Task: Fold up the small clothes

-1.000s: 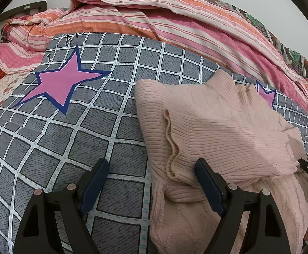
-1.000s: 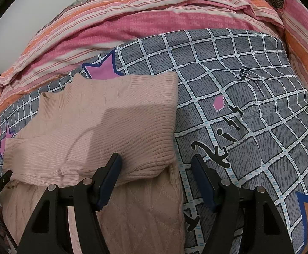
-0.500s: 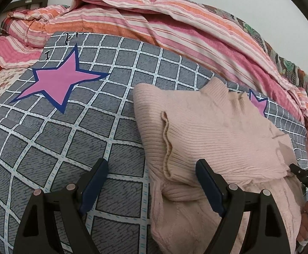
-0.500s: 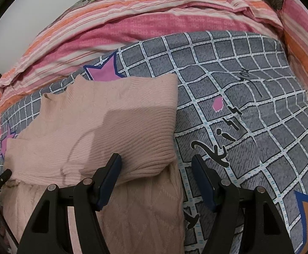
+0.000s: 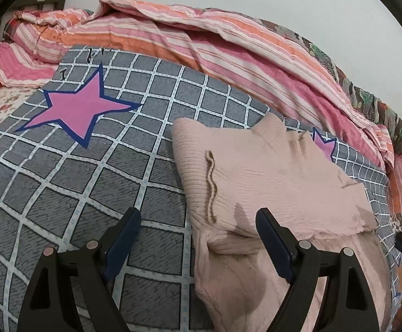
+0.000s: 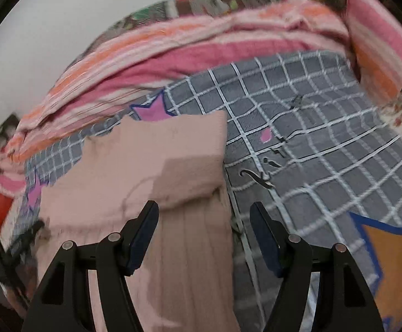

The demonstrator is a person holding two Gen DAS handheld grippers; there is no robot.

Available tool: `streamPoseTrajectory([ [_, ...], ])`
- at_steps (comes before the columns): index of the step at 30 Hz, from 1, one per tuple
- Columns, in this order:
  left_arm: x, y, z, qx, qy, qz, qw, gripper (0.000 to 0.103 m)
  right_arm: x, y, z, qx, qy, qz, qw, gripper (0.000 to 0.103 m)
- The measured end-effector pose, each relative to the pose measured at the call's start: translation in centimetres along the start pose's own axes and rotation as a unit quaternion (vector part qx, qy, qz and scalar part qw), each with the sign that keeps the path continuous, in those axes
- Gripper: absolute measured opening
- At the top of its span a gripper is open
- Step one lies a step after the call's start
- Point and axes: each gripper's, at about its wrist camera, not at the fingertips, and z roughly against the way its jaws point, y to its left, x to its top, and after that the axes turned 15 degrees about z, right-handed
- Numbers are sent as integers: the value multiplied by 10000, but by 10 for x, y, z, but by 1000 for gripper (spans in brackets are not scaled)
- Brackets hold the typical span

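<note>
A pale pink knit sweater (image 5: 270,177) lies on the grey checked bedspread (image 5: 76,171), with both sleeves folded across its body. My left gripper (image 5: 198,238) is open and empty, over the sweater's left edge near the folded sleeve. The sweater also shows in the right wrist view (image 6: 156,166), which is blurred. My right gripper (image 6: 203,235) is open and empty, above the sweater's lower right part and its right edge.
A pink and orange striped quilt (image 5: 214,44) is bunched along the far side of the bed. A large pink star (image 5: 82,108) marks the bedspread left of the sweater. An orange star (image 6: 389,251) lies at the right. A dark headboard (image 5: 35,2) stands at the far left.
Both grippers have pulled back and risen from the sweater. The right wrist view has swung and is now blurred. The sweater has not moved.
</note>
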Motion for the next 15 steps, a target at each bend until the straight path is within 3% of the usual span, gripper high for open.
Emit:
streamPoseTrajectory([
  [4, -3, 0, 12, 118, -34, -119, 9999, 84, -25, 6, 47, -161, -331, 582, 9976, 71],
  [6, -6, 2, 21, 205, -64, -141, 9997, 83, -36, 9, 66, -337, -540, 905, 9939, 86],
  [8, -13, 2, 36, 210, -91, -261, 9994, 82, -49, 9, 87, -529, -724, 1118, 9897, 92],
  [11, -29, -4, 61, 259, -211, -655, 9973, 82, -63, 1, 101, -598, -687, 1070, 9901, 98],
  [15, -49, -5, 90, 274, -216, -756, 9965, 82, -79, -9, 112, -901, -502, 950, 9901, 98],
])
